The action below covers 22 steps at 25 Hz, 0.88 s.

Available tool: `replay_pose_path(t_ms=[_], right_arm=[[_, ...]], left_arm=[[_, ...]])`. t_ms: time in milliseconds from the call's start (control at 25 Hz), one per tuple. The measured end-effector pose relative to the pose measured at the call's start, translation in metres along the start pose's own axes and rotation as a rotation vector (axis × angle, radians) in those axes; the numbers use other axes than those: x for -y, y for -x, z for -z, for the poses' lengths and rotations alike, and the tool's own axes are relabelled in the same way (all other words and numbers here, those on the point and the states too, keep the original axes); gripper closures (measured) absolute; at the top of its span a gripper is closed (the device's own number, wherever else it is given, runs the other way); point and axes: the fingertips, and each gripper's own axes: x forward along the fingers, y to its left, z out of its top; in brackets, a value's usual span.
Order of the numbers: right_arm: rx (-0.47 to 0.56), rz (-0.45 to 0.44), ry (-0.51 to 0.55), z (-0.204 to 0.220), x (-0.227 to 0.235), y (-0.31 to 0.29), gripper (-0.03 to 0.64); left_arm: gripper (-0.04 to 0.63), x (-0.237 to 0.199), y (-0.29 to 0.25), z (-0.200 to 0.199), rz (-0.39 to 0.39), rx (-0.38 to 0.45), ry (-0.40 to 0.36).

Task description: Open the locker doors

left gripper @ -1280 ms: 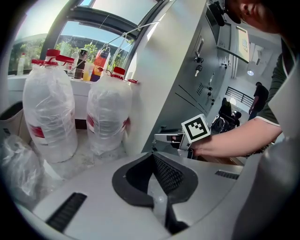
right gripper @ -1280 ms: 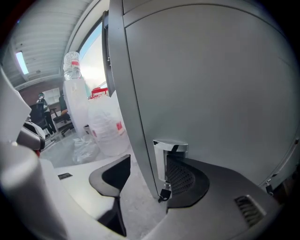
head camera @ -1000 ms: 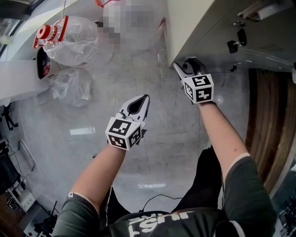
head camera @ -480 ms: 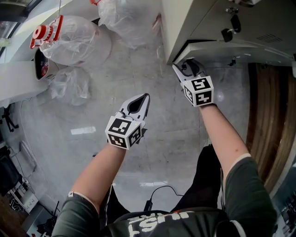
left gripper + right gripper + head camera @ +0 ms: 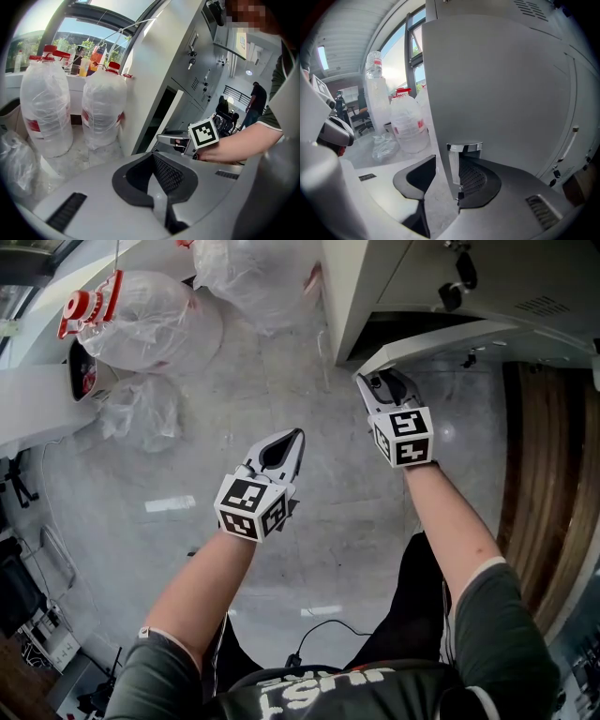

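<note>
Swung further out than a second ago, the locker door [image 5: 441,336] now shows a wider dark gap behind it, and the right tongs [image 5: 377,382] have been drawn back with it toward the person. The door is found at one o'clock in the head view, low on the grey locker [image 5: 361,287]. Its free edge, with a chrome tab [image 5: 464,147] on it, is taken between the right tongs, whose jaws have just been closing. One jaw is set behind the door, while a sliver of floor [image 5: 319,540] is seen between the other jaw and the edge, so the door is hooked rather than pinched. At seven o'clock from them the left tongs [image 5: 296,437] are kept where they were, jaws together with nothing held, well apart from the door. Keys [image 5: 454,289] are hung from a lock at twelve o'clock of the door. Plastic-wrapped water bottles [image 5: 155,320] are stood at ten o'clock, beside a white worktop [image 5: 37,399].
</note>
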Motion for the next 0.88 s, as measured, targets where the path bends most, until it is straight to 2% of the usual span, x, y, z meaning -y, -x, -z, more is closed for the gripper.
replay_pose_path(t_ms=[120, 880], right_arm=[[-0.002, 0.029, -0.017, 0.004, 0.003, 0.007, 0.476], [-0.012, 0.016, -0.094, 0.053, 0.01, 0.072, 0.472]], left_arm=[[0.598, 0.001, -0.001, 0.001, 0.001, -0.004, 0.0], [0.598, 0.02, -0.003, 0.008, 0.017, -0.024, -0.015]])
